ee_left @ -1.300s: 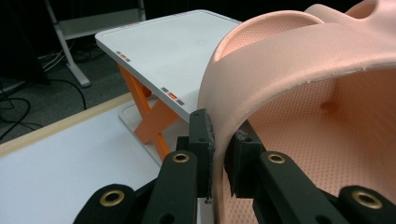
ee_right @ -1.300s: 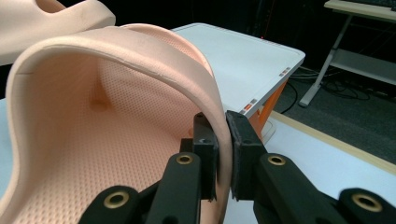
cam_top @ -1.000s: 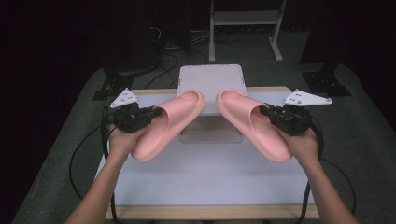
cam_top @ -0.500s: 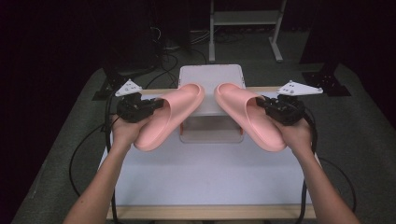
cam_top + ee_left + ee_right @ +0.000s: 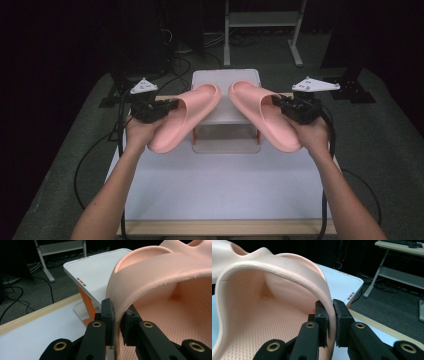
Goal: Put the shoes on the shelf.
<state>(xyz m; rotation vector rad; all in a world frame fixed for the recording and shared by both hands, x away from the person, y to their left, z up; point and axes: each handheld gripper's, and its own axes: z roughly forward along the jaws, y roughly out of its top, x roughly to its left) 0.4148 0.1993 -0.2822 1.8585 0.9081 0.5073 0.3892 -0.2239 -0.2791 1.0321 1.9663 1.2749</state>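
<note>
While each pink foam slide looks light and springy, the left gripper [image 5: 167,106] and right gripper [image 5: 280,101] pinch left slide [image 5: 182,117] and right slide [image 5: 262,117] by their strap edges, toes toward twelve o'clock.

- The high view is taken from above the person's side of the table [image 5: 220,195]; it is directed forward and down, from rather far, so both forearms and the dark floor behind are included.
- The left gripper view is taken from the left gripper [image 5: 117,315], along its two black jaws, very near to the strap of the left slipper [image 5: 160,275].
- The right gripper view is taken from the right gripper [image 5: 330,312] in the same manner, very near to the right slipper [image 5: 274,272].
- The white stand [image 5: 226,82] behind the slippers is shared by all three views, and the table's wooden edge also.
</note>
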